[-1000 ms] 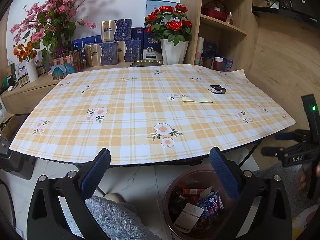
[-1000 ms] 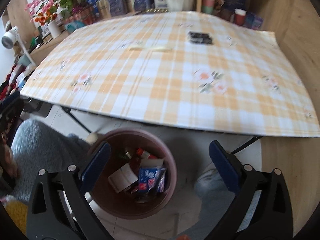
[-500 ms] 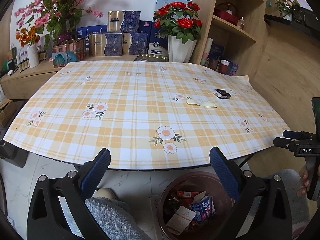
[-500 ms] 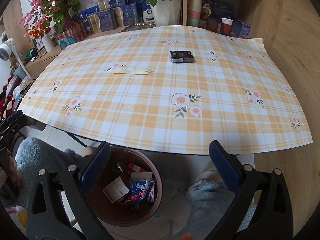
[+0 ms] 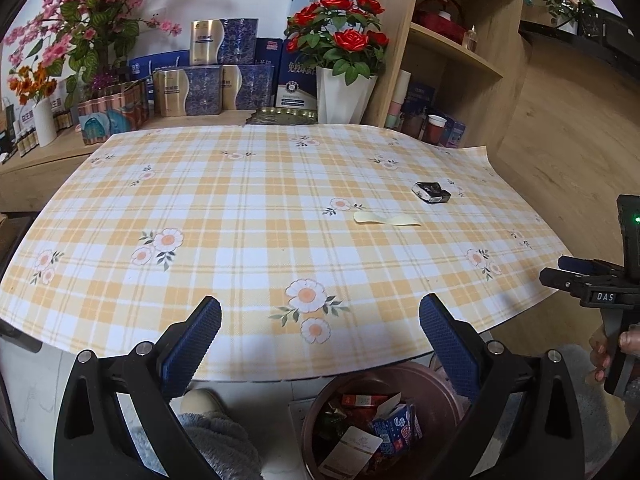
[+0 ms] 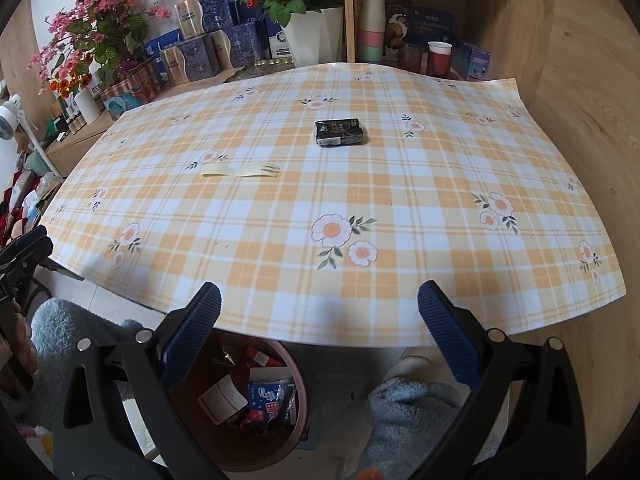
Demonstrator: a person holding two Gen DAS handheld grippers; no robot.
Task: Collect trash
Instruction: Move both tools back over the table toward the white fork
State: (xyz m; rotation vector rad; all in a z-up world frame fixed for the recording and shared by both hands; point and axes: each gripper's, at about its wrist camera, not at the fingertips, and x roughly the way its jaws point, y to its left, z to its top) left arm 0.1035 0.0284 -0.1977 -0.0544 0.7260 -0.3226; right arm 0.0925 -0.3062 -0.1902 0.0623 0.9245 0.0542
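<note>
1. Two pieces of trash lie on the checked tablecloth [image 6: 400, 200]: a small black packet [image 6: 340, 133] and a pale disposable fork [image 6: 240, 170]. The fork lies flat, just nearer the bin than the packet and a little to its left, with bare cloth between them.
2. Both sit out in the open on the cloth, well apart from the flower pot and boxes at the far edge, so either can likely be approached from above without hitting anything.
3. Below the near table edge stands a brown trash bin [image 6: 298, 392], already holding wrappers and cards; by its place it looks meant as the drop point, close under both tools.
4. Well short of the packet, the right gripper [image 6: 319, 334] hovers over the near table edge above the bin, jaws spread wide and holding nothing. The packet lies straight ahead of it, the fork ahead and left.
5. Equally wide and empty, the left gripper [image 5: 320, 338] hangs over the same edge beside the bin; both items lie far ahead to its right.
</note>
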